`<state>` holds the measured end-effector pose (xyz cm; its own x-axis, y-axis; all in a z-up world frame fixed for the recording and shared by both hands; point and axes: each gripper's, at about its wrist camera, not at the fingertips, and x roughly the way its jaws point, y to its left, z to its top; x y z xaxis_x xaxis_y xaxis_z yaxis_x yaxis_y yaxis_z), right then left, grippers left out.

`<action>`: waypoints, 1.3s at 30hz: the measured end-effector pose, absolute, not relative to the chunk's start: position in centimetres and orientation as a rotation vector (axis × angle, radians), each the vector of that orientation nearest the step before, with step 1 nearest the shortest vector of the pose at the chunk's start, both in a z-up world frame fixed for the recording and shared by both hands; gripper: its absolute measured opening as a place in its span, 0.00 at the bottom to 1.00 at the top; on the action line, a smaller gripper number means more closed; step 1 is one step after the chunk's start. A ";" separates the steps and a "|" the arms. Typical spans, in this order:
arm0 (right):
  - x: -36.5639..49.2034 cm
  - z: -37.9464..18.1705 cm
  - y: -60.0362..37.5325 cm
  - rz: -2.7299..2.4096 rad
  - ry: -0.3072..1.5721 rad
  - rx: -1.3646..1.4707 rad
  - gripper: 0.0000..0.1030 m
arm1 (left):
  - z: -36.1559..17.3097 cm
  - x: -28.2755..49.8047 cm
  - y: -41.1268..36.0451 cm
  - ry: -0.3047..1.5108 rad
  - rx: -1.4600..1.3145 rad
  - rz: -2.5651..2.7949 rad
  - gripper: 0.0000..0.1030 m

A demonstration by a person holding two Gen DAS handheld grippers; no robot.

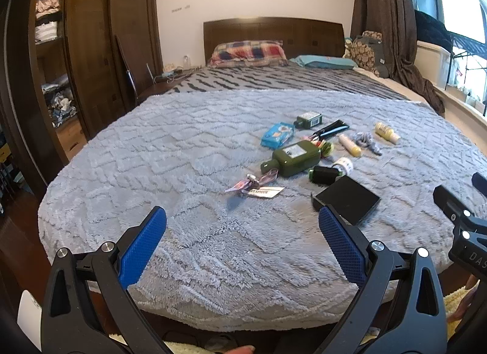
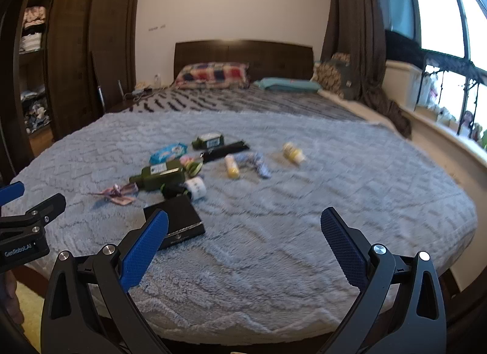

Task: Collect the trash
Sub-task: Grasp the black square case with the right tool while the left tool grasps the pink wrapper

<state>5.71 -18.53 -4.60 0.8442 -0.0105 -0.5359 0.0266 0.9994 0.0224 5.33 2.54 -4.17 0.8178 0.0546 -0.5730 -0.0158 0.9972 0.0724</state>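
Both grippers, left gripper (image 1: 242, 223) and right gripper (image 2: 244, 226), hang spread wide; trash pile (image 1: 316, 150) lies ahead on the blanket (image 1: 182, 147).

"GenRobot.AI" stands on the left gripper (image 2: 12, 198); "DAS" shows on the right gripper (image 1: 479, 180).

Right wrist view motion-blurred: labels on green bottle (image 2: 158, 175) beyond left jaw unreadable. Black box (image 1: 347, 199) corner hidden behind right jaw pad. Right gripper (image 1: 465, 220) cropped at frame edge.
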 end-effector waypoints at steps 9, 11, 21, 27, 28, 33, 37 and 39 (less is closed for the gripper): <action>9.1 -8.2 -17.2 0.132 0.692 0.079 0.97 | -6.9 8.6 4.6 0.686 0.053 0.052 0.92; 9.7 -8.8 -16.6 0.163 0.704 0.078 0.97 | -7.1 9.1 5.1 0.691 0.050 0.056 0.92; 14.0 -12.2 -13.6 0.200 0.784 -0.015 0.97 | -8.7 12.3 5.9 0.730 0.067 0.011 0.92; 15.8 -13.0 -12.6 0.194 0.773 -0.064 0.97 | -10.2 15.3 5.8 0.779 0.051 -0.036 0.92; 16.1 -13.0 -12.7 0.192 0.772 -0.062 0.97 | -10.3 15.9 5.9 0.784 0.042 -0.044 0.92; 16.9 -13.4 -13.0 0.186 0.770 -0.046 0.91 | -11.3 18.7 5.6 0.800 0.039 -0.054 0.92; 16.9 -13.2 -13.7 0.166 0.763 -0.026 0.73 | -12.3 20.7 5.3 0.829 0.045 -0.061 0.76; 17.0 -13.2 -14.1 0.164 0.765 -0.003 0.71 | -12.6 21.1 5.1 0.829 0.061 -0.054 0.74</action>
